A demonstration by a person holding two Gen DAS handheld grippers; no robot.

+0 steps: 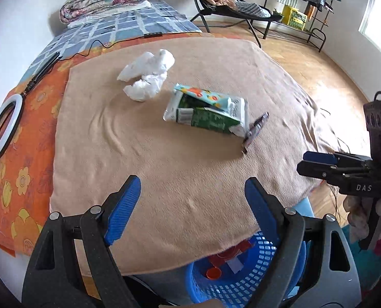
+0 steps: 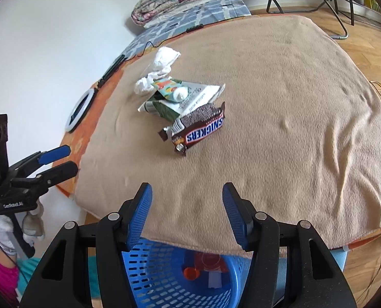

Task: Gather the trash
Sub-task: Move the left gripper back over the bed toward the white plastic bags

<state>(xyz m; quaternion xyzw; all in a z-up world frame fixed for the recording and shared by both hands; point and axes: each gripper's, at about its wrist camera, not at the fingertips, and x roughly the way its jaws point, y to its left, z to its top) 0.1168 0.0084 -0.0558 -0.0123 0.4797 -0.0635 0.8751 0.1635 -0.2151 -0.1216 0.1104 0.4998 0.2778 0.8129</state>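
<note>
I hold the left gripper above the near edge of the beige blanket, jaws spread wide apart with nothing between the blue pads. The right gripper sits in a matching pose over the same edge, jaws likewise apart and empty. Each gripper appears in the other's camera, off to the side, gripped by a gloved hand.

Trash items remaining on the blanket, far to near:
1. Crumpled white tissue, farthest from me.
2. Flattened green-and-white carton with a colourful wrapper lying across its top; in the right wrist view the carton touches the tissue.
3. Snickers wrapper, lying just beside the carton on its near right side. In the left wrist view I see it only edge-on.

All three lie well apart from both grippers, near the middle of the blanket.

The blue perforated basket stands on the floor directly below the grippers, partly tucked under the blanket edge. It holds an orange cap and a red-and-white piece of packaging.

A ring light lies on the orange floral sheet to the left.
</note>
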